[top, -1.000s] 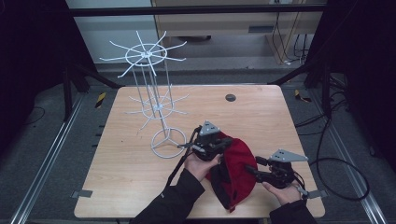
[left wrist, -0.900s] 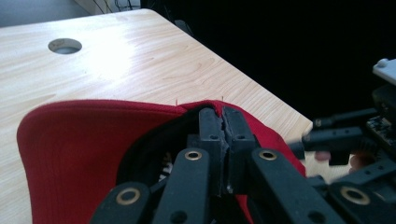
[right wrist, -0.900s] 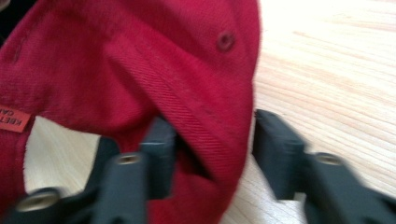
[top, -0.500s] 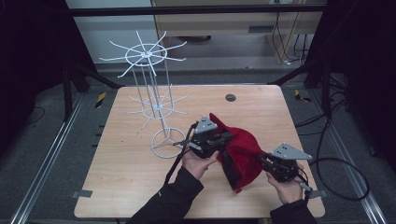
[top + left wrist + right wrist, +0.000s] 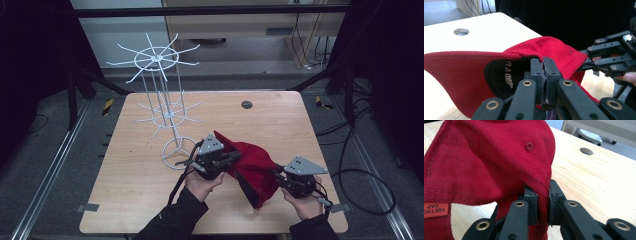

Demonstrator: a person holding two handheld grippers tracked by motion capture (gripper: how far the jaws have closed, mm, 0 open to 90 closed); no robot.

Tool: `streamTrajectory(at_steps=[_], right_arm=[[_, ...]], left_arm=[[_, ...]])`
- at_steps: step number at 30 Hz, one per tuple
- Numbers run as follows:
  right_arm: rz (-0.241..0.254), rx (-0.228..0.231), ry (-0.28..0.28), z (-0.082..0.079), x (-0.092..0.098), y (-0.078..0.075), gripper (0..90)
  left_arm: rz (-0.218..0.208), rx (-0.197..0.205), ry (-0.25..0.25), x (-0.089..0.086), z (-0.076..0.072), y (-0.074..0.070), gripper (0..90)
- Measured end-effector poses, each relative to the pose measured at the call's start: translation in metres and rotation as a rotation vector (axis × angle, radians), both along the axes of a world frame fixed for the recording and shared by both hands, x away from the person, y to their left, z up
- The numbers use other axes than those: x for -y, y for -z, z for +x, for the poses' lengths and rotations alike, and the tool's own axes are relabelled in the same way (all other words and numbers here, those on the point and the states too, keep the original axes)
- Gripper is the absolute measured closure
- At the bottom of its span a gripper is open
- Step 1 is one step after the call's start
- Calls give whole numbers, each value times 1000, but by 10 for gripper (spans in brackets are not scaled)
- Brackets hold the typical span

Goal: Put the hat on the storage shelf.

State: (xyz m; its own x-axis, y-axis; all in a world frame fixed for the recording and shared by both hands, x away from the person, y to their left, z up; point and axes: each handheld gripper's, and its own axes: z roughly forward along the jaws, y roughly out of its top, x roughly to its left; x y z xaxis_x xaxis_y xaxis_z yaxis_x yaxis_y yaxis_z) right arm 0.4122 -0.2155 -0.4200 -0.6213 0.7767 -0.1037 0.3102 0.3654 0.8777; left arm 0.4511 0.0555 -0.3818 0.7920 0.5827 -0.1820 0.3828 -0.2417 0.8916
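Note:
A red baseball cap with a black lining hangs between my two grippers above the table's front half. In the high view my left gripper points right and is shut on the cap. The left gripper view shows its jaws pinched on the cap's rim, where the brim meets the crown. My right gripper points left and is shut on the cap's other side. Its jaws clamp the cloth edge of the cap beside the rear opening, near a red label. The right gripper also appears in the left gripper view.
A tall white wire rack with spoked tiers stands on the wooden table, just left of my left gripper. A round hole lies in the table's far middle. Cables trail off the table's right side.
The cap has turned and spread out, its brim now raised toward the rack. The right gripper has moved right, away from the left one, both still holding the cap.

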Motion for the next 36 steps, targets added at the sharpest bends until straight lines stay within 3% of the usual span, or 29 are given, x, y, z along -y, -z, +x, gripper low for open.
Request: streamTrajectory(at_steps=[8, 13, 26, 29, 34, 35, 36], right_arm=[[108, -76, -95, -5, -5, 2, 694], [130, -97, -150, -10, -13, 3, 650], [82, -127, -262, -17, -49, 7, 567], [68, -139, -273, -17, -56, 12, 565], [25, -182, -286, -17, -65, 21, 617], [13, -191, -290, -17, -66, 24, 634], [2, -201, -292, -16, -67, 26, 640]], left_arm=[[44, 14, 6, -19, -18, -1, 877], [76, 22, 10, -34, -30, 2, 876], [106, -13, -16, -75, -50, 26, 876], [112, -28, -26, -78, -49, 32, 876], [142, -72, -40, -79, -46, 52, 875], [160, -94, -43, -78, -43, 62, 875], [160, -94, -43, -78, -43, 62, 875]])
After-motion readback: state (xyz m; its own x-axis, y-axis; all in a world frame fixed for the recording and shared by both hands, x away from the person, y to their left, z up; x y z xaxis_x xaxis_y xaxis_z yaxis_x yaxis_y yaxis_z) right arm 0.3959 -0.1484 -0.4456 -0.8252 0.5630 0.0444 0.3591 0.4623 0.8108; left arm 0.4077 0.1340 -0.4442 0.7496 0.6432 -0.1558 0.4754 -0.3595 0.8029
